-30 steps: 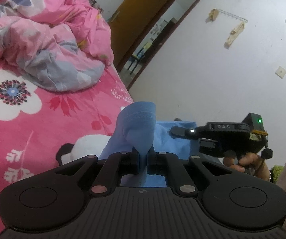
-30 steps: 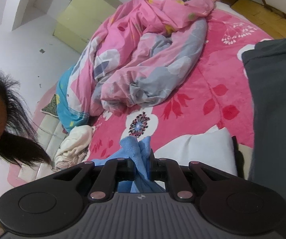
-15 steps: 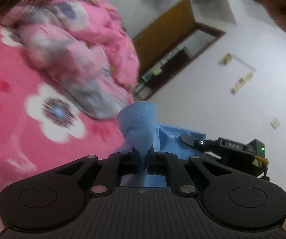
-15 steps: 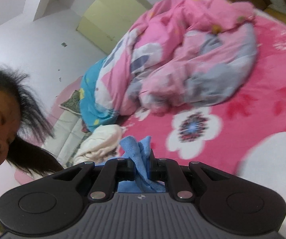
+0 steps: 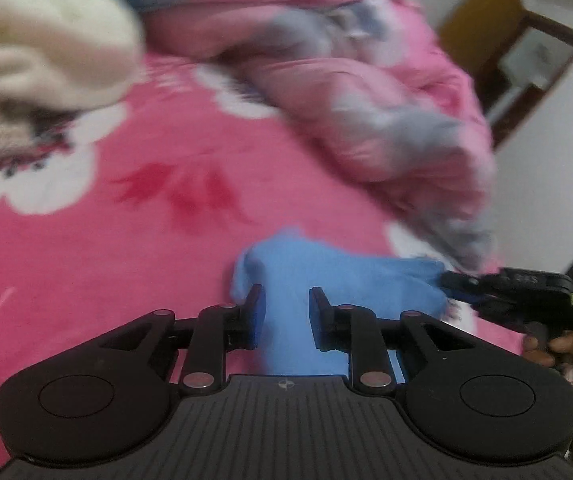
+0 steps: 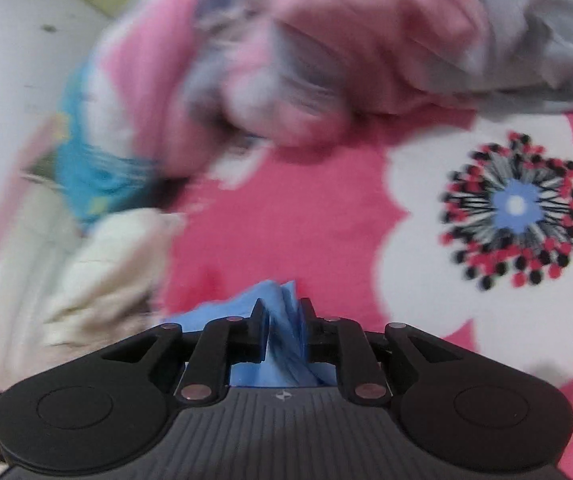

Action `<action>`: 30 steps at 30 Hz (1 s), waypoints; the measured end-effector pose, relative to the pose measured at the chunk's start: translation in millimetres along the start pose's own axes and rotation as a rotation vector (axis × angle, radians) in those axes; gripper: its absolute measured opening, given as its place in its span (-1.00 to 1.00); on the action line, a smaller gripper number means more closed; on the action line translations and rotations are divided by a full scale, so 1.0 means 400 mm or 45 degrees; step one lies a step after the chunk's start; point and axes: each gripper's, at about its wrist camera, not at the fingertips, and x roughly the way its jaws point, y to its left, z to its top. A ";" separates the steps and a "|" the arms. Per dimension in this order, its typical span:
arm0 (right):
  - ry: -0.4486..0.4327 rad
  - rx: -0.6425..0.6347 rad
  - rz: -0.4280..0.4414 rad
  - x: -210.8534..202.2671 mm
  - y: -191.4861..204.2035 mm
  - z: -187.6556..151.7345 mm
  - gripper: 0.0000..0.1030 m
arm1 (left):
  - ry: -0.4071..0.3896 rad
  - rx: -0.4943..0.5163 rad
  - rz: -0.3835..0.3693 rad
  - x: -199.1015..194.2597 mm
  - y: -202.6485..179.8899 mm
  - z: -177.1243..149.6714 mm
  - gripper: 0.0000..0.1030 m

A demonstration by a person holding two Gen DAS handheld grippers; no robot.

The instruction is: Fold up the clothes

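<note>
The right hand-held gripper [image 6: 283, 322] stands parted around bunched blue cloth [image 6: 282, 300] over the pink flowered blanket [image 6: 306, 220].

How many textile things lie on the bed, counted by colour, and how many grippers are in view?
Blue garment: 1
Pink and grey quilt: 1
Cream cloth pile: 1
Turquoise cloth: 1
Grippers: 2, left gripper and right gripper
Total: 6, all on or over the pink flowered bedspread.

Both claws have dropped toward the bed; the left claw [image 5: 285, 316] has opened around the blue garment [image 5: 338, 276], and the right claw [image 6: 285, 326] has loosened.
</note>
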 end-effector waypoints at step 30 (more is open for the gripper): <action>0.121 0.456 0.077 -0.315 -0.124 -0.324 -0.90 | 0.430 1.070 0.042 0.262 -0.308 -0.396 -0.28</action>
